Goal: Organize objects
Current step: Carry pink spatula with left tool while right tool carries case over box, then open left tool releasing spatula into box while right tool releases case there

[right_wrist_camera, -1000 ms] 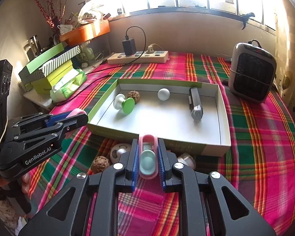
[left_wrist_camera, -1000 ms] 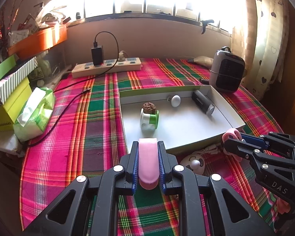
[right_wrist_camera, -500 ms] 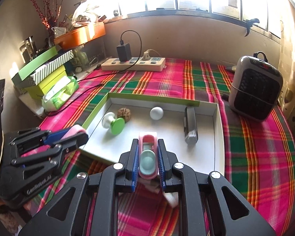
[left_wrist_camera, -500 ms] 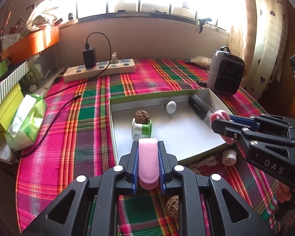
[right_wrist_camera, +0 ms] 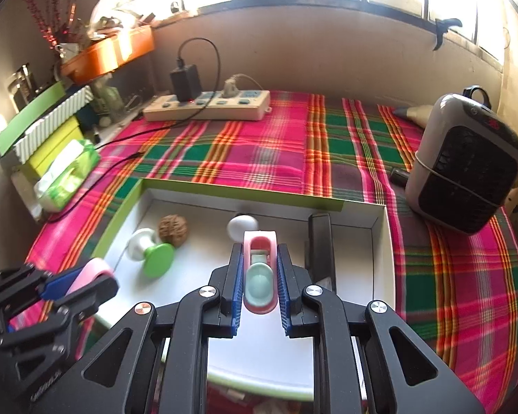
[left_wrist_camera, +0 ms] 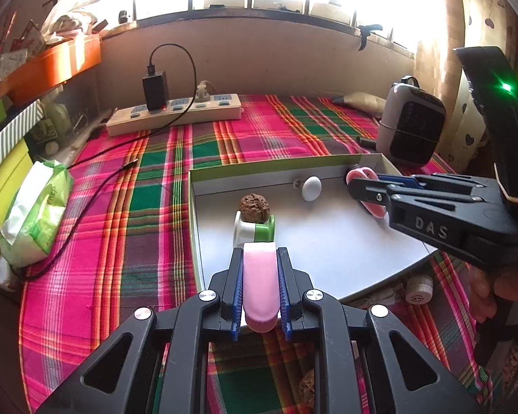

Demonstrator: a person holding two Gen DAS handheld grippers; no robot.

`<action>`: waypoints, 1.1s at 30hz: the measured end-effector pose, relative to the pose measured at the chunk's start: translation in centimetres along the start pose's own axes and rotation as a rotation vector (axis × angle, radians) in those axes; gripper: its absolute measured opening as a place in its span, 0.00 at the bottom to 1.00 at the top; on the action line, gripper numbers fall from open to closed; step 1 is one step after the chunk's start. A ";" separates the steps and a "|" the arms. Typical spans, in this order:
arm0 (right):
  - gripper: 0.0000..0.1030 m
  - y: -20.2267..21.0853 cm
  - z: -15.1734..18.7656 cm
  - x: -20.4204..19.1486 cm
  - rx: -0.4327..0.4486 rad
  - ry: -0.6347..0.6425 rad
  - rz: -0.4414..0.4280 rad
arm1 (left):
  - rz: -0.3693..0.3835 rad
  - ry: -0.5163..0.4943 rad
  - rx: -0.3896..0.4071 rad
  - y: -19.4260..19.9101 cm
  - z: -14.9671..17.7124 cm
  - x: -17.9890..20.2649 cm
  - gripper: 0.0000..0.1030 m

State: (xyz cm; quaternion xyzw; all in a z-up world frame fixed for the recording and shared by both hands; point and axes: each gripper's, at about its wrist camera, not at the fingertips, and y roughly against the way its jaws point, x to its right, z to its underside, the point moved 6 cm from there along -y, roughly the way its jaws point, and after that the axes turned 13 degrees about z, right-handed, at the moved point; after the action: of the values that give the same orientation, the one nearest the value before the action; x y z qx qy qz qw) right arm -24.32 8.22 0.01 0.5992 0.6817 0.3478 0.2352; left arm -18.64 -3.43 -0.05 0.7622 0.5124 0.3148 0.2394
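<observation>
Where sunlit windows glare, plaid cloth (left_wrist_camera: 127,227) carries a white tray (right_wrist_camera: 380,241)

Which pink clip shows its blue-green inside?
The pink clip in the right gripper. It shows a blue-green inside; the left gripper's clip shows only plain pink.

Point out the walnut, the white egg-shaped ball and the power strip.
walnut (left_wrist_camera: 254,207), left wrist view, middle of its wrinkled shell.
white egg-shaped ball (left_wrist_camera: 311,188), left wrist view, centre of its smooth face.
power strip (right_wrist_camera: 207,105), right wrist view, top face beside the black charger.
</observation>
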 end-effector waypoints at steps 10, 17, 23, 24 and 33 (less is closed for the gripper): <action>0.18 -2.9 -0.7 0.0 -0.045 0.006 0.011 | -0.009 0.006 -0.021 -1.1 0.0 -0.3 0.15; 0.18 -4.2 -0.7 0.0 -0.064 0.011 0.016 | -0.016 0.013 -0.037 -1.9 0.2 -0.6 0.15; 0.18 -4.9 -0.8 -0.1 -0.073 0.017 0.020 | -0.023 0.018 -0.049 -2.6 0.3 -0.8 0.15; 0.18 -4.9 -0.8 -0.2 -0.073 0.018 0.021 | -0.022 0.019 -0.052 -2.7 0.3 -0.9 0.15; 0.18 -5.3 -0.8 -0.4 -0.077 0.020 0.020 | -0.027 0.017 -0.050 -2.9 0.4 -0.9 0.15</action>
State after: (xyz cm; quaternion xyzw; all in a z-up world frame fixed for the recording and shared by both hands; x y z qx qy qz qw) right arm -28.29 7.49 -3.49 0.5929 0.6642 0.3821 0.2478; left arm -20.43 -3.22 -2.52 0.7465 0.5165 0.3307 0.2581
